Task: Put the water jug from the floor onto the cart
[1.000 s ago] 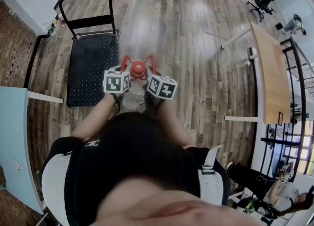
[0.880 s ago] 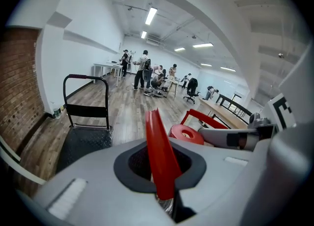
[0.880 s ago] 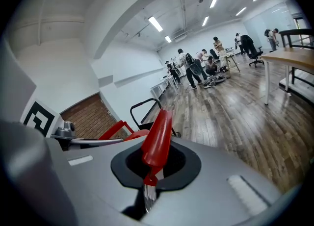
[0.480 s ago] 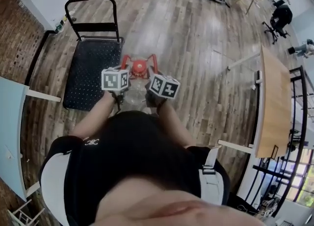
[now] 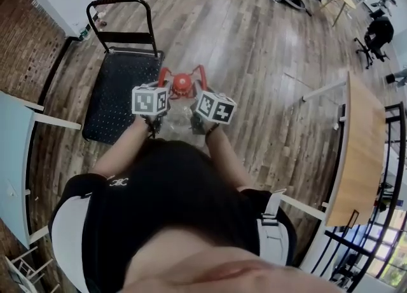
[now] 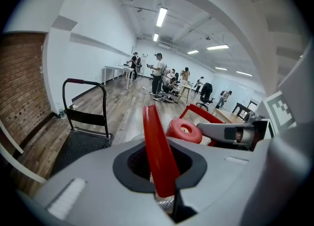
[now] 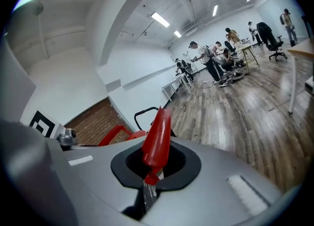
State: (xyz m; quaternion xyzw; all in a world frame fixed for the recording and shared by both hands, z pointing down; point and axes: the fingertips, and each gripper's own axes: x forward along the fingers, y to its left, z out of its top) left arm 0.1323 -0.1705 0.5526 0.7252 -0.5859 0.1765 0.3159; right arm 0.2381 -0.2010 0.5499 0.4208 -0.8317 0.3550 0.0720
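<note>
**Holding water jug (image 5: 181, 104) beside cart (image 5: 117, 98)**

Gripping one red handle (image 6: 156, 146) in left gripper (image 6: 159, 176) jaws, now easing open. Clamping right gripper (image 7: 151, 168) jaws tight on the other handle (image 7: 158, 137). Holding jug just right of cart, not on it.

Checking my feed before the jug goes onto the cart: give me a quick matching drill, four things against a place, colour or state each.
Things:
1 jug cap
2 cart deck
3 right claw
4 desk top

Descriptions:
A pale wood, far right in the head view
B shut on the red jug handle
C red, just past the marker cubes
D black, left of the jug

Pairs: 1-C, 2-D, 3-B, 4-A
</note>
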